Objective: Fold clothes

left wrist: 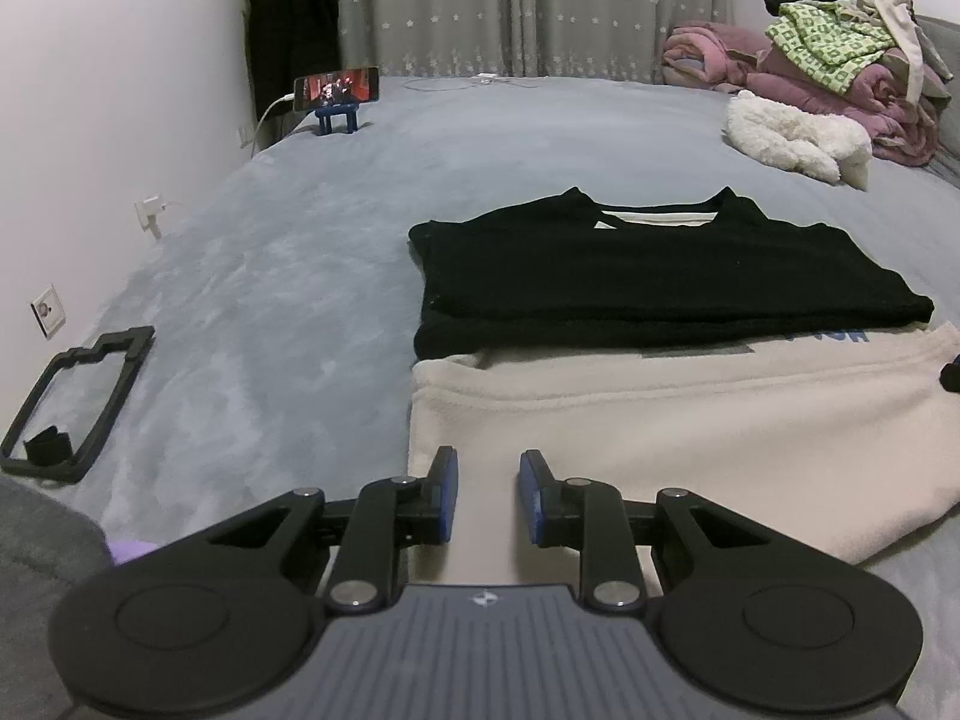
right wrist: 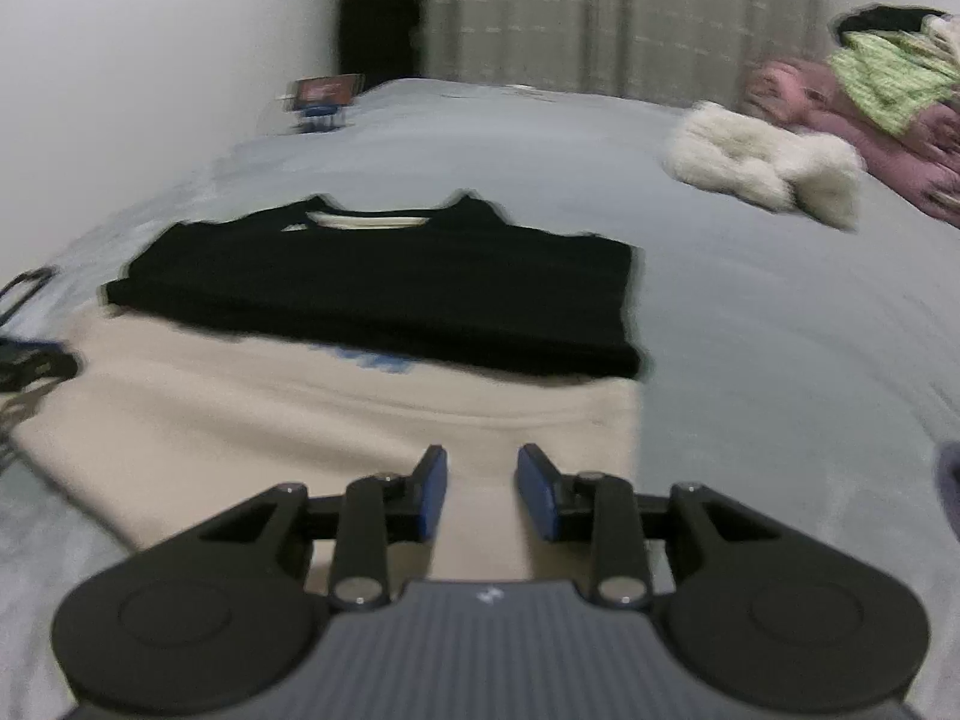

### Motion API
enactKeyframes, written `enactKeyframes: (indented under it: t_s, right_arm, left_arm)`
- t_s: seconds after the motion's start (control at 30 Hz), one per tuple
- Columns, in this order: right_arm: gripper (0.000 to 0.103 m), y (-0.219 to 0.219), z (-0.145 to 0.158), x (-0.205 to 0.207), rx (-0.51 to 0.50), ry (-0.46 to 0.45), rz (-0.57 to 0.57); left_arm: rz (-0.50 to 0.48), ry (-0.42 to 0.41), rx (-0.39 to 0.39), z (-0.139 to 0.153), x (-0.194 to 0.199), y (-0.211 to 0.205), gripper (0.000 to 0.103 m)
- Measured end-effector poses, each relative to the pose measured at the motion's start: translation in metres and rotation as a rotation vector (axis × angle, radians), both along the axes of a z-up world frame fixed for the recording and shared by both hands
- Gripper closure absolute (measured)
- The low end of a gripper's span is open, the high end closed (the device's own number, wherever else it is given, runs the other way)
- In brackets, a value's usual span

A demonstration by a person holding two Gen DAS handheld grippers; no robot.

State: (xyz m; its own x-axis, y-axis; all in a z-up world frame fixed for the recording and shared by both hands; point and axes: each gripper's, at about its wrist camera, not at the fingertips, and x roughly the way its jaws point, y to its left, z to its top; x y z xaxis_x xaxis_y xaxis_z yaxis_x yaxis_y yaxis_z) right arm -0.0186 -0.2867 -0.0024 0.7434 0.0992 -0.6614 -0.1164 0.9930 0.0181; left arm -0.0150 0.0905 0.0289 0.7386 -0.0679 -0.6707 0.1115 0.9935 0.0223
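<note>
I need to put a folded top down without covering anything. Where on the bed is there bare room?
The widest bare patch of the bed lies left of the black garment, between it, the black frame and the phone on its stand. Bare sheet also lies right of the cream sweatshirt. The far right corner is crowded: white fluffy item, clothes pile.

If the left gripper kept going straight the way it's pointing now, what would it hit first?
Most likely the cream garment: the left gripper angles down over its near edge with nothing between its open jaws. The black top lies further on. Depth is hard to judge.
</note>
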Motion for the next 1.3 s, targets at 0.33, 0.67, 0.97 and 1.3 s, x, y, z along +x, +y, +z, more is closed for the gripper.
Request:
enactKeyframes:
  t_s: [0.33, 0.67, 0.97, 1.3]
  right_arm:
    - [0.075, -0.016, 0.004, -0.011, -0.006, -0.028, -0.035]
    - [0.071, 0.038, 0.001, -0.025, -0.025, -0.043, 0.171]
    - [0.069, 0.023, -0.001, -0.018, -0.003, -0.005, 0.113]
    - [0.069, -0.012, 0.001, -0.016, 0.009, 0.012, -0.012]
  left_arm:
    - [0.017, -0.068, -0.007, 0.012, -0.013, 0.007, 0.079]
    - [-0.028, -0.038, 0.083, -0.004, -0.017, -0.019, 0.077]
    - [0.005, -0.014, 0.012, 0.000, -0.014, -0.003, 0.077]
    - [0.011, -0.014, 0.032, 0.000, -0.017, -0.005, 0.077]
